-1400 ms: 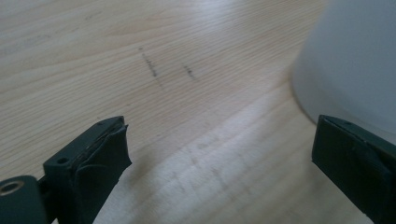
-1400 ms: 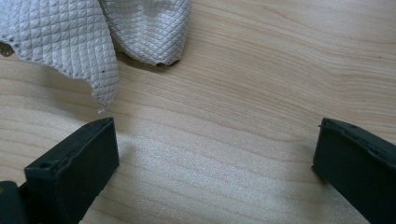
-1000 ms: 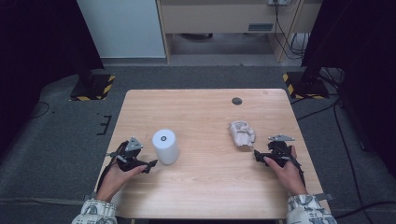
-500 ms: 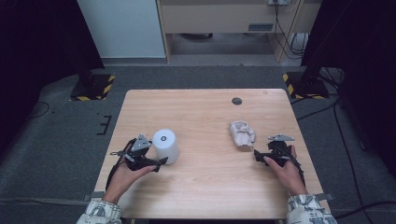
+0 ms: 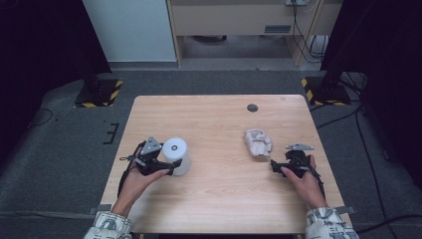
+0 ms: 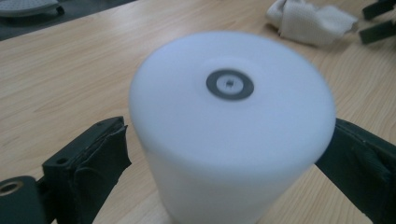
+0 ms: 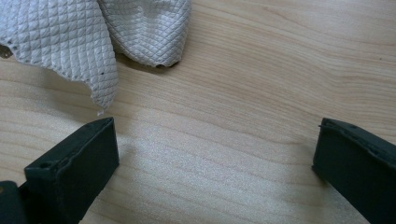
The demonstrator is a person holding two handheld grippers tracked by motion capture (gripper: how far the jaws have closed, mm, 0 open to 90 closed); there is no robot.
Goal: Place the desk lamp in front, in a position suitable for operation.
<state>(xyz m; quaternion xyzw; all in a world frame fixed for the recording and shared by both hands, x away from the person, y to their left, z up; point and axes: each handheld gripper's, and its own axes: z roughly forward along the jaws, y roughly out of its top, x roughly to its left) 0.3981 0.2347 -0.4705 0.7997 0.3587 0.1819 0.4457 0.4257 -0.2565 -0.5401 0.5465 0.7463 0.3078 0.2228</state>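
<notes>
A white cylinder [image 5: 176, 155] stands upright on the left part of the wooden table [image 5: 219, 199]. Its flat top has a small grey ring in the middle. The left gripper [image 5: 166, 167] is right at the cylinder, on its near left side. In the left gripper view, the cylinder [image 6: 233, 135] sits between the two black jaws. The jaws are wide apart, one on each side of the cylinder. The right one looks like it touches the side of the cylinder, and the left one has a small gap.

A crumpled white cloth [image 5: 258, 143] lies on the right part of the table. The right gripper [image 5: 276, 166] is just near and right of the cloth, low over the wood. In the right gripper view, its jaws are apart with bare wood between them. The cloth [image 7: 93, 42] lies just past the left jaw and does not touch it.

A small dark round spot [image 5: 252, 107] is on the far side of the table.
</notes>
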